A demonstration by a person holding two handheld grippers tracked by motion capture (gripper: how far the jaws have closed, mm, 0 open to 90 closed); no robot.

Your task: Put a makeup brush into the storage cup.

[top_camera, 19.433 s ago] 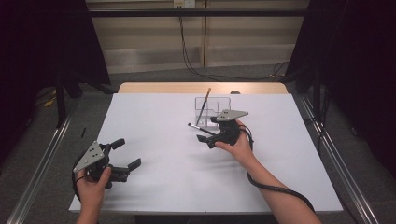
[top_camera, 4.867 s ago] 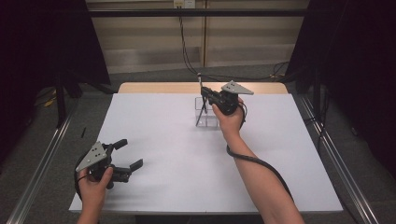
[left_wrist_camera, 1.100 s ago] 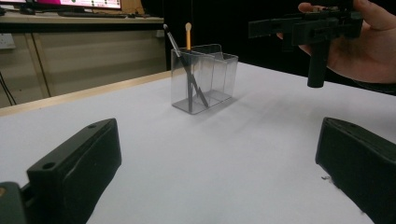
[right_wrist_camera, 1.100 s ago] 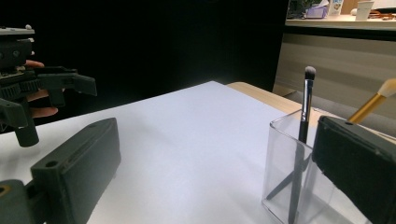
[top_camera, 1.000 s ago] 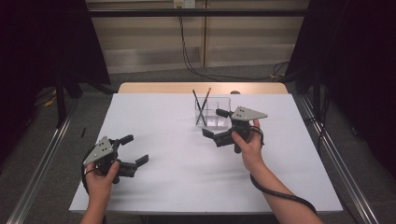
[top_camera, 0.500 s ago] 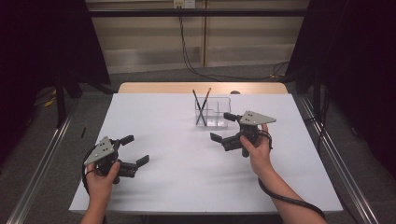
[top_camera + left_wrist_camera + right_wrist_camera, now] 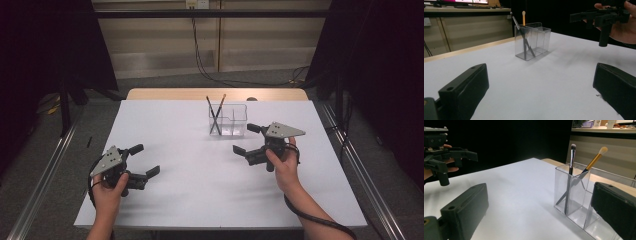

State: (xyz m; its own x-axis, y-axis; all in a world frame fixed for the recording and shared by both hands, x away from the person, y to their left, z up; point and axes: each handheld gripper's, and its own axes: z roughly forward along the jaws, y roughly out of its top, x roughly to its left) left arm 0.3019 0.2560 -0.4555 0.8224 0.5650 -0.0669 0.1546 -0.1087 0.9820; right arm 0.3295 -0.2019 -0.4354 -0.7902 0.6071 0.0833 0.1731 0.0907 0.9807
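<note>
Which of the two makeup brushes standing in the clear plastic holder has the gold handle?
The gold-handled brush with the pale fluffy tip; the dark-handled brush crossing it has a grey tip.

Two brushes (image 7: 216,113) stand crossed in the left compartment of the holder (image 7: 235,120), at the table's (image 7: 200,190) far middle.

Two brushes (image 7: 215,114) stand crossed (tips up) in clear organizer (image 7: 235,121).
</note>
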